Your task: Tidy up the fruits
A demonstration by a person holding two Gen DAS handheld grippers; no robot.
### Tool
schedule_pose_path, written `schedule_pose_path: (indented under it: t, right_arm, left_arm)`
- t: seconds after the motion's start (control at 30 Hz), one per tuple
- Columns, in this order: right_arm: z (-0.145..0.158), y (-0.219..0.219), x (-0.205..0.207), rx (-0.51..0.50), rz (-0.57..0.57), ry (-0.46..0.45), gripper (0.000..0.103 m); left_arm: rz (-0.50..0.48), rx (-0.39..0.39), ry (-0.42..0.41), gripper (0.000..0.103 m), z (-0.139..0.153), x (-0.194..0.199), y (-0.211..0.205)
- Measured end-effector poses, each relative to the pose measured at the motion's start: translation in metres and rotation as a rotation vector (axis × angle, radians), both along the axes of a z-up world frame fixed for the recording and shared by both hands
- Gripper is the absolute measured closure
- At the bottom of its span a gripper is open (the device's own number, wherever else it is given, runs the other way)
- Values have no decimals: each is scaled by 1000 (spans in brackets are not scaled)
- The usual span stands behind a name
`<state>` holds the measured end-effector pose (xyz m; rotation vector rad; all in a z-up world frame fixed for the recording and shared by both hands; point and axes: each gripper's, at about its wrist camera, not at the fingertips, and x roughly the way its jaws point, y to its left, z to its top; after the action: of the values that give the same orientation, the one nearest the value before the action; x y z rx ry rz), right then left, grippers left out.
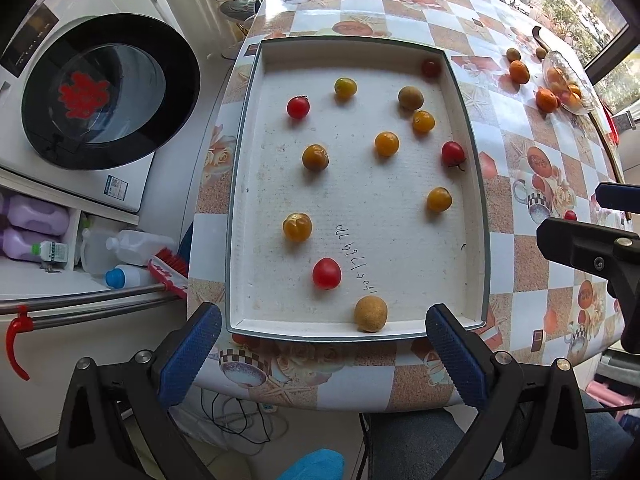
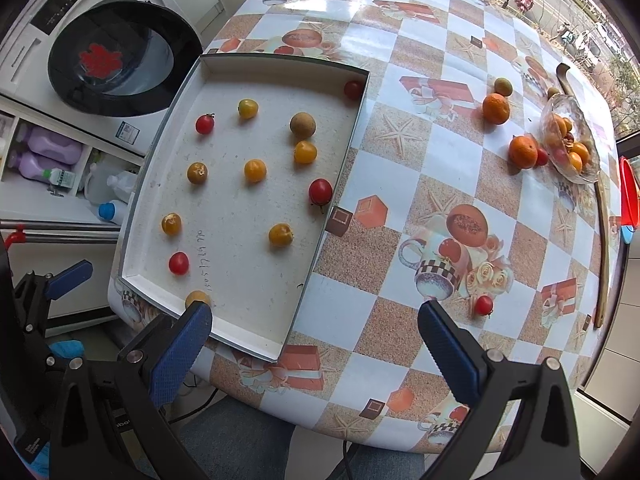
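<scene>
Glossy checkered oilcloth, printed with cups, melons and starfish, covers the table (image 2: 400,184), the largest item in view. To its left stands a white washing machine (image 1: 92,92) with a round dark door bearing a red emblem; purple bottles (image 1: 32,224) sit on shelving below it. On the left part of the table lies a shallow white tray (image 1: 468,184) with a grey-green rim and handwritten figures on its floor. Scattered in the tray, well apart from one another, are red cherry tomatoes, yellow-orange cherry tomatoes and brown round fruits: a red tomato (image 1: 326,273) near the front, a brown fruit (image 1: 371,313) touching the front wall, a yellow tomato (image 1: 297,227) on the left side, and another red tomato (image 1: 431,67) in the far right corner. At the far right of the table a clear glass bowl (image 2: 570,140) holds more fruit; two oranges (image 2: 523,151) lie just beside it, and a brown fruit sits near the farther orange. A single red tomato (image 2: 483,305) lies on the bare cloth, near the right gripper (image 2: 316,330). The right gripper is spread wide, grasping nothing, above the table's near edge. The left gripper (image 1: 324,330) is likewise spread wide and empty, poised at the tray's front wall.
</scene>
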<state>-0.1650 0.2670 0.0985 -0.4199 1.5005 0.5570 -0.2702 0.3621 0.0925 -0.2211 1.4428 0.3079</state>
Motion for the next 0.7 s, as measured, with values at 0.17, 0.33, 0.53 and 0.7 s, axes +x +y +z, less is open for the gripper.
schedule_pose_path:
  t: [0.17,0.33,0.53,0.7]
  right_arm:
    - [4,-1,-1,-8,-8,-11,0]
    - [9,-1,-1,-9,-9,-24,0]
    - [9,0,-1,-19,3,-34,0]
    - [8,2,-1,-24,5,-35,0]
  left_arm:
    - [-33,29,-5,0,8,3,-3]
    - [-76,61,2,0,11,6,-8]
    - [-106,66,15,0,9,8,-15]
    - [-116,65,19,0,8,8,-18]
